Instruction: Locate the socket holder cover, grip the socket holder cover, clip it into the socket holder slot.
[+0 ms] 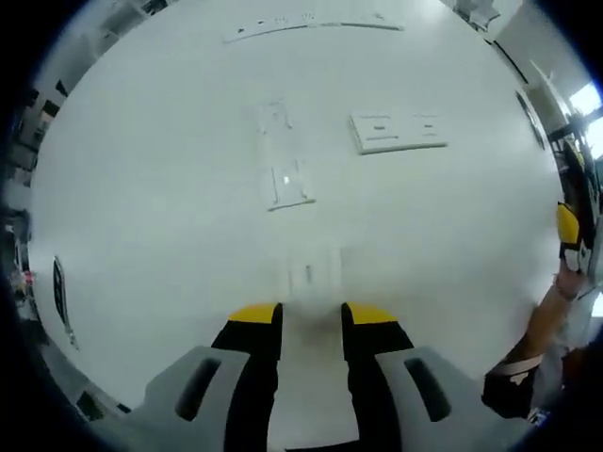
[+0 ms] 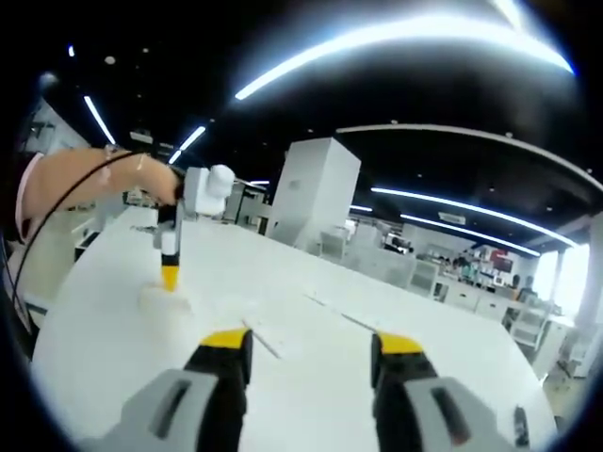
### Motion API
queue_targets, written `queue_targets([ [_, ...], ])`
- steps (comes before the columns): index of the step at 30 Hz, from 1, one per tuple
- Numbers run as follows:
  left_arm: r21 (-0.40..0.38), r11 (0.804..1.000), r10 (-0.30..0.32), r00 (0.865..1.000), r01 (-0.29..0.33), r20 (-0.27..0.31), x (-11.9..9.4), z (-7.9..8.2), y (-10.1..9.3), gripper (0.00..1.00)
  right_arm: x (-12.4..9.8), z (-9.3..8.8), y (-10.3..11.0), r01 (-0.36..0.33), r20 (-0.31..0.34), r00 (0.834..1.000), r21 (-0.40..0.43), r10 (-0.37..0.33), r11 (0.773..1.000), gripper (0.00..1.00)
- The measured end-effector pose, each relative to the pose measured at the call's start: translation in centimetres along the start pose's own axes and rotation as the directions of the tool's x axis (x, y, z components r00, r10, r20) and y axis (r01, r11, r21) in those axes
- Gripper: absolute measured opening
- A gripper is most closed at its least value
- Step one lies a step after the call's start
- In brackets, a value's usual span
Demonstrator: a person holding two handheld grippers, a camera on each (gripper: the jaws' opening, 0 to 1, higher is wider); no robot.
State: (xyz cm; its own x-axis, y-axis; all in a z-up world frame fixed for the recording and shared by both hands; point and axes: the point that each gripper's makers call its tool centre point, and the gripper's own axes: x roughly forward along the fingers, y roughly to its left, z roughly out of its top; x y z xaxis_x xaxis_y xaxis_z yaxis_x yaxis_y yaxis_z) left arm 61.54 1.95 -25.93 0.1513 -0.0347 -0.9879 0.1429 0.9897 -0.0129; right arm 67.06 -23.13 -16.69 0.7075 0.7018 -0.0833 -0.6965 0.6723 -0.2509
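hovering open-jawed, left gripper (image 1: 311, 315) lines up over small pale blurred socket holder cover (image 1: 311, 271) on white table (image 1: 141, 188); right gripper (image 2: 311, 353) open, idle.

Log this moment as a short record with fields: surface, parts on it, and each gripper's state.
surface: white table
parts: socket plate; clear strip; small blurred white piece just ahead of the left gripper
left gripper: open, low over the table, holding nothing
right gripper: open, empty, raised and facing across the room
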Motion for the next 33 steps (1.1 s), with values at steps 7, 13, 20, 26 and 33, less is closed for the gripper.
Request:
queue_targets([
  [7, -0.010, 1.000, -0.003, 1.000, 0.003, -0.014, 0.9, 1.2, 0.6, 0.26, 0.0, 0.2, 0.3, 0.001, 0.005, 1.000, -0.002, -0.001, 1.000, 0.52],
  [13, -0.008, 1.000, 0.011, 1.000, -0.011, -0.012, 1.5, 1.6, 1.2, 0.26, 0.0, 0.3, 0.5, 0.001, 0.004, 1.000, -0.006, -0.001, 1.000, 0.52],
  [20, -0.005, 1.000, 0.022, 1.000, -0.022, -0.012, 1.6, 1.7, 1.5, 0.26, -0.1, 0.5, 0.4, 0.002, 0.010, 1.000, -0.009, -0.002, 1.000, 0.51],
  [26, 0.009, 1.000, 0.028, 1.000, -0.028, -0.013, 1.5, 1.7, 1.5, 0.26, 0.0, 0.4, 0.3, 0.003, 0.007, 1.000, -0.011, -0.003, 1.000, 0.51],
  [33, 0.017, 0.999, 0.038, 0.999, -0.037, -0.021, 1.1, 1.6, 1.6, 0.26, 0.0, 0.3, 0.2, 0.006, 0.001, 1.000, -0.012, -0.006, 1.000, 0.50],
])
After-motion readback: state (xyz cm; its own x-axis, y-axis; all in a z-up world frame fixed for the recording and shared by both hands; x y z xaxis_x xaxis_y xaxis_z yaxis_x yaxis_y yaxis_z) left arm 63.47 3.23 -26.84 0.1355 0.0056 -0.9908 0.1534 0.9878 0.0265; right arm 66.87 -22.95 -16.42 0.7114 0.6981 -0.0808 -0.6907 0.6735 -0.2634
